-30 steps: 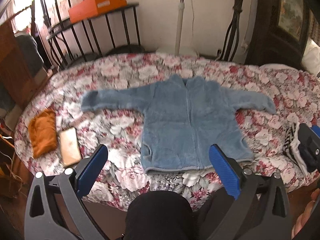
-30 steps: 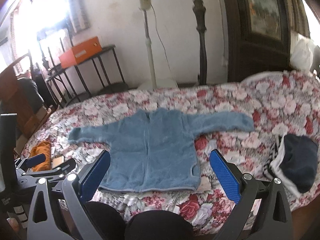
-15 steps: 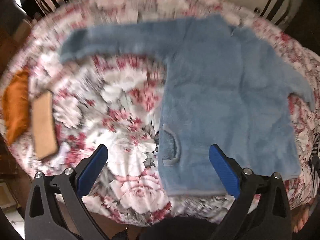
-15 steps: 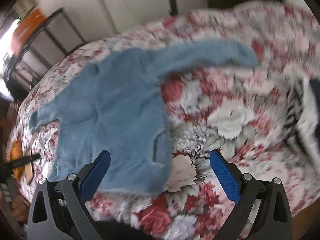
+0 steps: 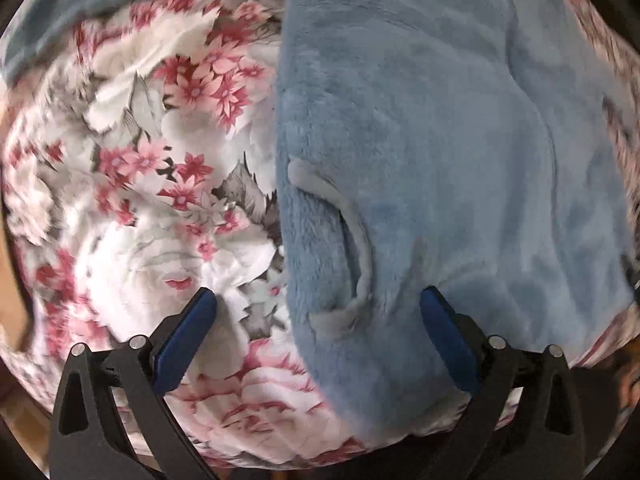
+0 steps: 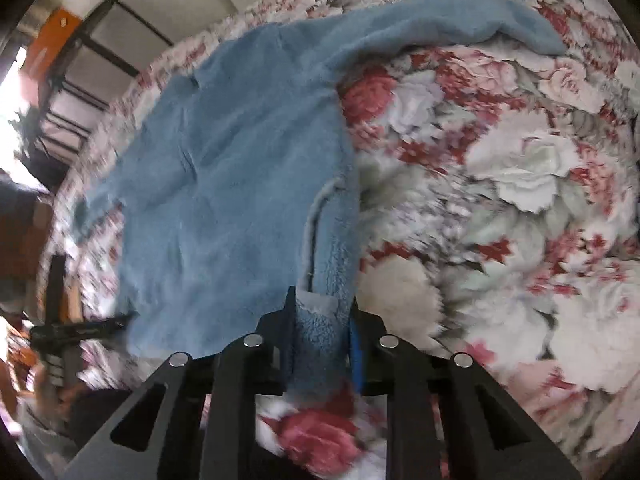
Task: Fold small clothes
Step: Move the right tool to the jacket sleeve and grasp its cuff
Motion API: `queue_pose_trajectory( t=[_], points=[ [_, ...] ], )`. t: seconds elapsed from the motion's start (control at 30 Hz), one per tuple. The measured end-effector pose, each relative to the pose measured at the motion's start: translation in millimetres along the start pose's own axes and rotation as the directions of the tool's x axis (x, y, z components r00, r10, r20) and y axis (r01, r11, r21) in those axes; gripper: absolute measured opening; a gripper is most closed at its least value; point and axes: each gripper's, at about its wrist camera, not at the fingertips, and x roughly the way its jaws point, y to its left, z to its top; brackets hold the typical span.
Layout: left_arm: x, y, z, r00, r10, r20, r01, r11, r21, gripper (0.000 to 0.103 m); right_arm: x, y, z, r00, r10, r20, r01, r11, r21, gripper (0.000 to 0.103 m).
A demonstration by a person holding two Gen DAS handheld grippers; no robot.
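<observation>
A small blue fleece jacket [image 5: 440,128] lies spread flat, front up, on a floral bedspread [image 5: 160,184]. My left gripper [image 5: 316,320] is open, low over the jacket's lower left corner, its jaws straddling the side edge and the pocket [image 5: 352,240]. In the right wrist view the jacket [image 6: 224,184] stretches away to the upper left, one sleeve [image 6: 460,24] lying out to the right. My right gripper [image 6: 322,320] is shut on the jacket's lower right corner, with fleece bunched between the blue pads.
The floral bedspread [image 6: 520,200] fills the right side. A black metal rack [image 6: 80,68] with an orange box [image 6: 48,40] stands past the bed's far edge. The left gripper's black frame [image 6: 68,328] shows at the left.
Both grippers dropped down close to the jacket's bottom corners. The right gripper closed on the lower right corner. The left stayed open.
</observation>
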Motion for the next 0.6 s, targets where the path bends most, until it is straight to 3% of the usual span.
queue_pose_trajectory(
  t=[0.07,0.17,0.23,0.33,0.43,0.53,0.6],
  points=[
    [1,1,-5,1.0,0.007,0.009,-0.007,1.0,0.013,0.099,10,-12,-10,0.999,-0.008,-0.032,0.009,1.0,0.016,0.027],
    [-6,7,-9,1.0,-0.001,0.017,0.001,1.0,-0.008,0.099,9,-8,-15,0.999,-0.04,-0.005,0.04,0.999,-0.029,0.03],
    [-22,10,-14,0.999,0.004,0.041,-0.003,1.0,-0.018,0.098,-1,0,-13,0.995,-0.094,0.015,0.095,0.994,-0.057,0.045],
    [-61,9,-13,0.986,0.065,0.153,-0.065,0.998,0.001,0.098,-30,8,-5,0.98,-0.15,0.131,0.162,0.983,-0.082,0.05],
    [-89,2,8,0.968,0.102,0.228,-0.101,0.995,-0.015,0.098,-40,28,18,0.974,-0.112,0.195,0.135,0.985,-0.108,0.059],
    [-87,-18,41,0.972,0.045,0.23,-0.048,0.999,0.011,0.098,-19,49,41,0.981,-0.072,0.182,0.103,0.981,-0.167,0.064],
    [-54,-33,49,0.98,0.048,0.193,-0.06,0.997,0.053,0.098,14,52,47,0.996,-0.046,0.082,0.06,0.98,-0.189,0.067]
  ],
)
